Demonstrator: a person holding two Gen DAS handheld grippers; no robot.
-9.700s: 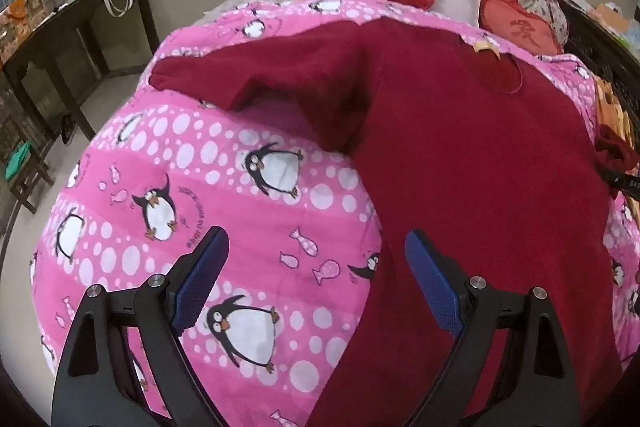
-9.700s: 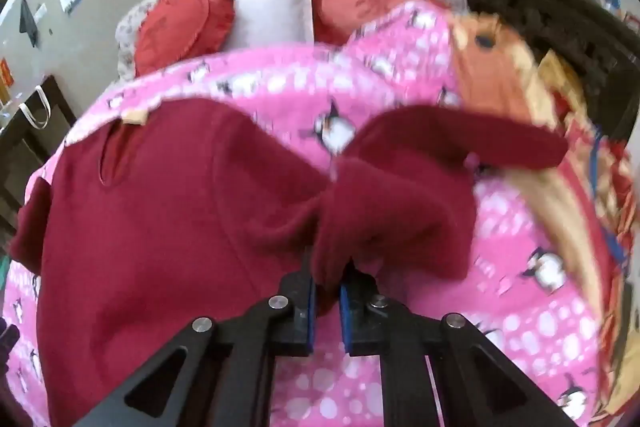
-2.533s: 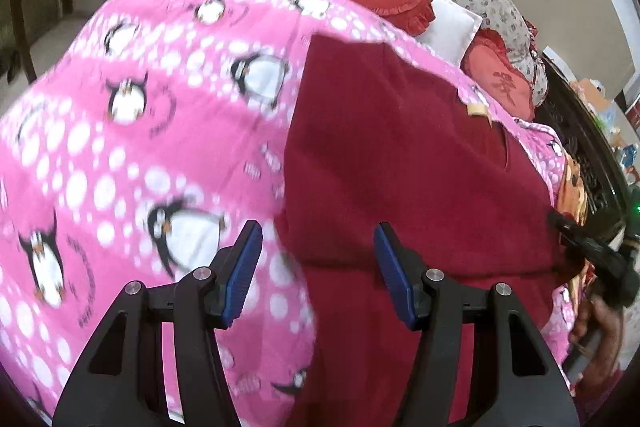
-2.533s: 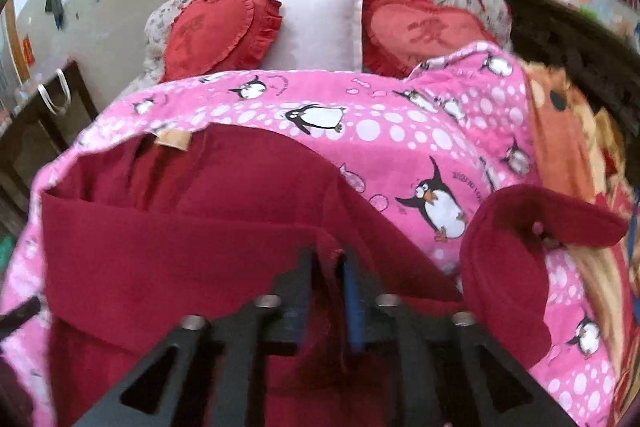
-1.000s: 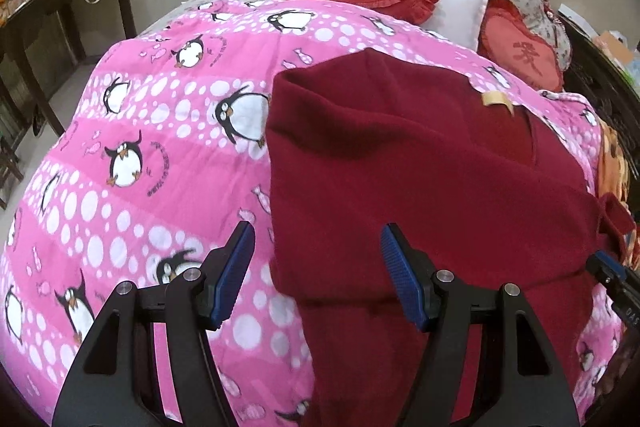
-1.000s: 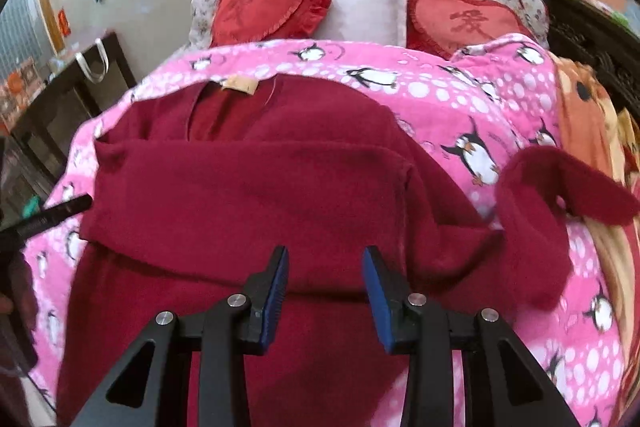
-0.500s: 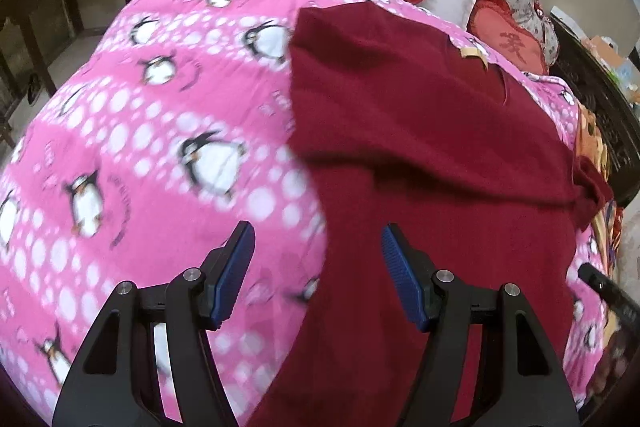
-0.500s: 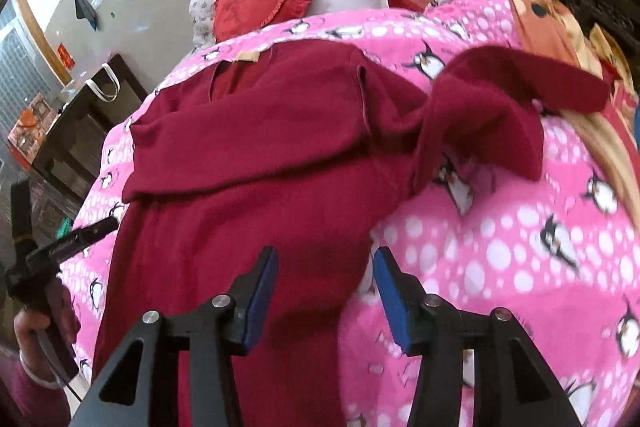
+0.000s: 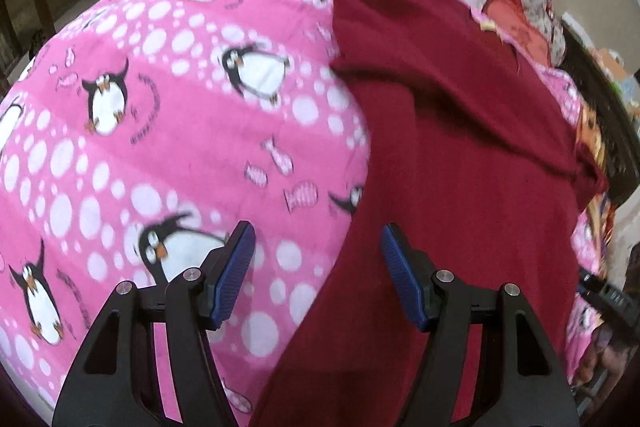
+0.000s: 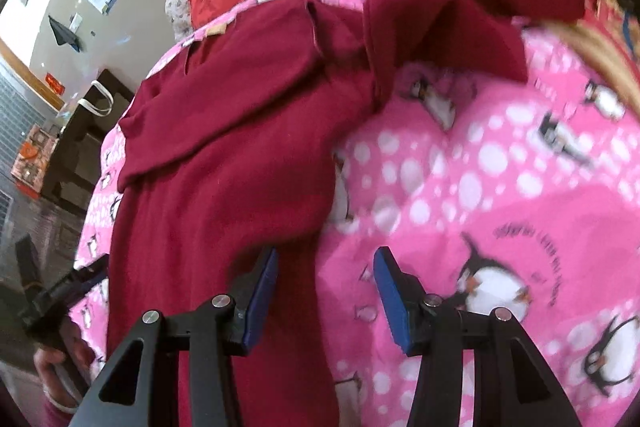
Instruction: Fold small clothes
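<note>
While both jaws gape wide and hold nothing, the left gripper (image 9: 316, 271) and right gripper (image 10: 326, 291) hover over opposite side edges of the dark red fleece garment (image 9: 460, 155), spread on the pink penguin-print bed blanket (image 9: 140, 131).

A dark red garment (image 9: 460, 147) lies spread on the pink penguin blanket (image 9: 140, 147).
</note>
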